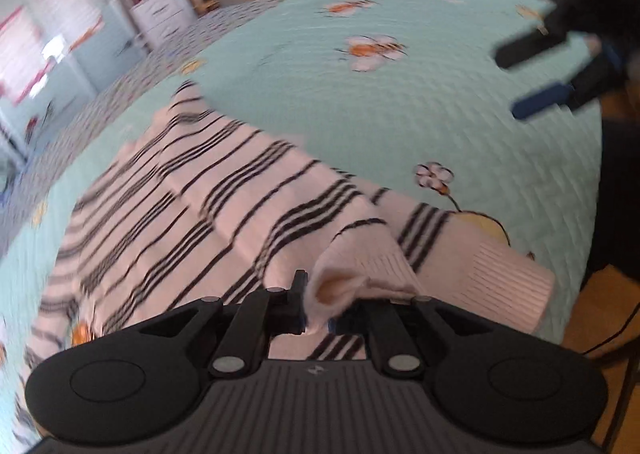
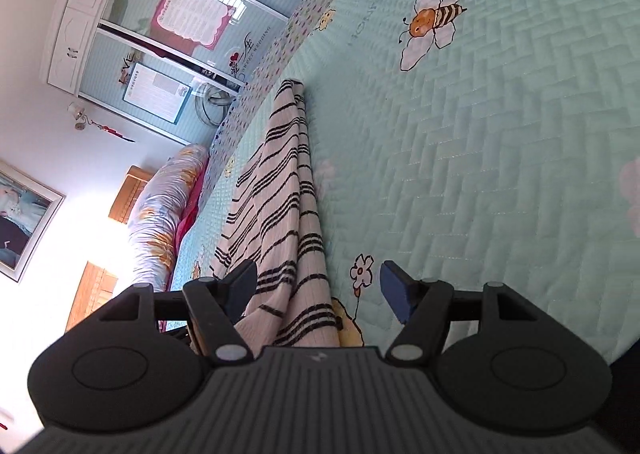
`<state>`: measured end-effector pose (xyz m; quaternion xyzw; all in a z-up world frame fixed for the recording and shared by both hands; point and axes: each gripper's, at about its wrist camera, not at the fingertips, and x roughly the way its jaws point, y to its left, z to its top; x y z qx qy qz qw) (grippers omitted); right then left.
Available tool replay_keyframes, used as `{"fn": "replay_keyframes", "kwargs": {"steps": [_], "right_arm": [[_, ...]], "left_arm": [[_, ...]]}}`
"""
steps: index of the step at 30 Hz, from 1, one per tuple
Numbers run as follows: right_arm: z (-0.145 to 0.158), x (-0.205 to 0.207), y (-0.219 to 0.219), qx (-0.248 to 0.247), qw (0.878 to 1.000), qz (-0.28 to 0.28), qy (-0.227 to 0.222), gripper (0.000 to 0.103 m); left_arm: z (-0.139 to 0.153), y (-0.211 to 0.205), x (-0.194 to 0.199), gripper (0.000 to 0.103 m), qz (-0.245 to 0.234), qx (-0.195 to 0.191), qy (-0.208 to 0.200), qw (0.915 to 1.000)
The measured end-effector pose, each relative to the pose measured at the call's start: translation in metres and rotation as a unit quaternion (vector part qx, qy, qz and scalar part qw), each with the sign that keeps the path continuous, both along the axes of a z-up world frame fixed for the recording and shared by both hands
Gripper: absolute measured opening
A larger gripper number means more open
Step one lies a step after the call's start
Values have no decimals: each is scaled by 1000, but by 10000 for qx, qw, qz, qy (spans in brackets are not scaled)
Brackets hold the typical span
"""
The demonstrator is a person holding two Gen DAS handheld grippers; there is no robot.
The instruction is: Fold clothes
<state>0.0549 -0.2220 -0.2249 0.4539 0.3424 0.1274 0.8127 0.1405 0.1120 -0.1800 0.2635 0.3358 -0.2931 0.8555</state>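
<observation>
Motion blur smears the left wrist view's shelves (image 1: 160,14); the striped sweater's (image 1: 192,214) near end hides behind the gripper body.

Daylight fills both views. The left wrist view is smeared by motion blur, worst on the wardrobe doors (image 1: 60,34) and striped sweater (image 1: 192,206). The right wrist view is sharp, with white glare at the left wall (image 2: 92,230). Fisheye bending curves the bedspread (image 2: 500,174) edges.
</observation>
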Motion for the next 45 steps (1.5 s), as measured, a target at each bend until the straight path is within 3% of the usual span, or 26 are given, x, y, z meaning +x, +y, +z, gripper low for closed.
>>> {"fn": "replay_keyframes", "kwargs": {"steps": [7,11,16,22,27,28,30,31,32,36,41,44,45], "right_arm": [[13,28,2,26,9997,-18,-247,69],[20,68,1,-196,9991,-156,-329,70],[29,170,11,-693,9964,-157,-469,71],[0,318,29,-428,9989,59,-175,71],[-38,397,51,-149,9998,81,40,71],[-40,406,57,-172,9997,160,-46,69],[-37,418,69,-261,9985,375,-318,48],[-33,424,77,-375,9971,530,-385,19],[-27,429,84,-526,9955,673,-411,9],[-7,445,116,-928,9871,1144,-630,8],[-2,467,140,-790,9869,1158,-800,6],[-38,482,153,-1639,9790,1209,55,4],[-45,478,145,-1420,9838,1095,-29,4]], "left_arm": [[2,-23,-19,17,-36,-97,-110,9999],[-4,-26,-35,17,79,-75,-75,9999],[-11,-38,-50,17,7,92,-198,9998],[-12,-26,-52,17,347,-141,-16,9993],[-10,-14,-49,20,499,-389,221,9978],[-11,-14,-48,21,501,-406,246,9976],[-12,-13,-49,22,505,-432,278,9974],[-12,-13,-49,22,507,-445,293,9973],[-12,-13,-49,23,517,-469,305,9971],[-12,-13,-47,27,582,-544,353,9962],[-14,-15,-46,28,673,-617,414,9950],[-14,-17,-46,29,686,-623,439,9947],[-14,-17,-48,28,640,-616,453,9950]]}}
